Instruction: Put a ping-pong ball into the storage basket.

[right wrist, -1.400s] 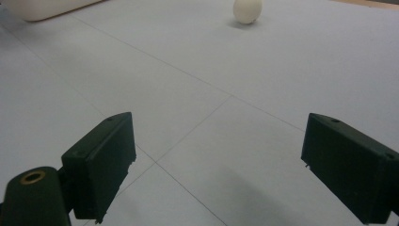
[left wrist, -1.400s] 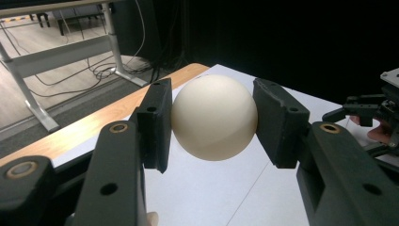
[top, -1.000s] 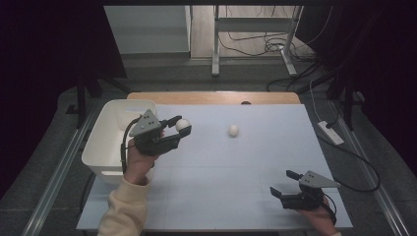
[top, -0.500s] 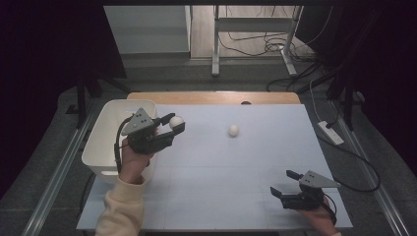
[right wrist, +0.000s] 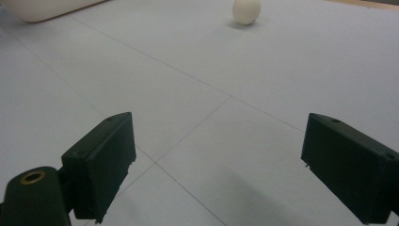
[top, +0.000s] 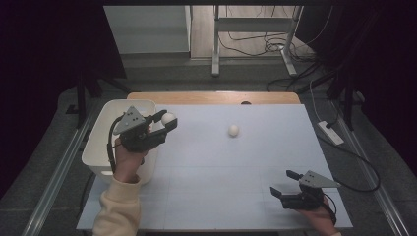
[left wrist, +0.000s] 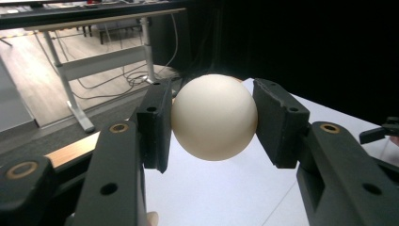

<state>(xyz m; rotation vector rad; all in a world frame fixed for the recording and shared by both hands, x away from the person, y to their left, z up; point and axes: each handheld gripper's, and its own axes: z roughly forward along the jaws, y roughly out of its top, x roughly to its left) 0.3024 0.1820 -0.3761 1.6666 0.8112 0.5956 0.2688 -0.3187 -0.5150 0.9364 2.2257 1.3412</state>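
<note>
We hold a white ball [left wrist: 214, 117] clamped between the jaws of our left gripper [top: 167, 122], lifted clear of the table [top: 236, 187]. The white bin [top: 105, 147] sits just beside it, at about eight o'clock from the ball, its near rim almost under our wrist; so the drop likely calls for a short swing that way. Our right gripper [top: 282, 184] rests low with jaws spread wide and nothing between them. The second ball [top: 233, 130] lies loose at eleven o'clock from it, well apart, nearer our left hand

table [top: 236, 177]: pale blue sheet | on it: white ball [top: 233, 130] mid-far; white bin [top: 101, 147] at left edge
</note>
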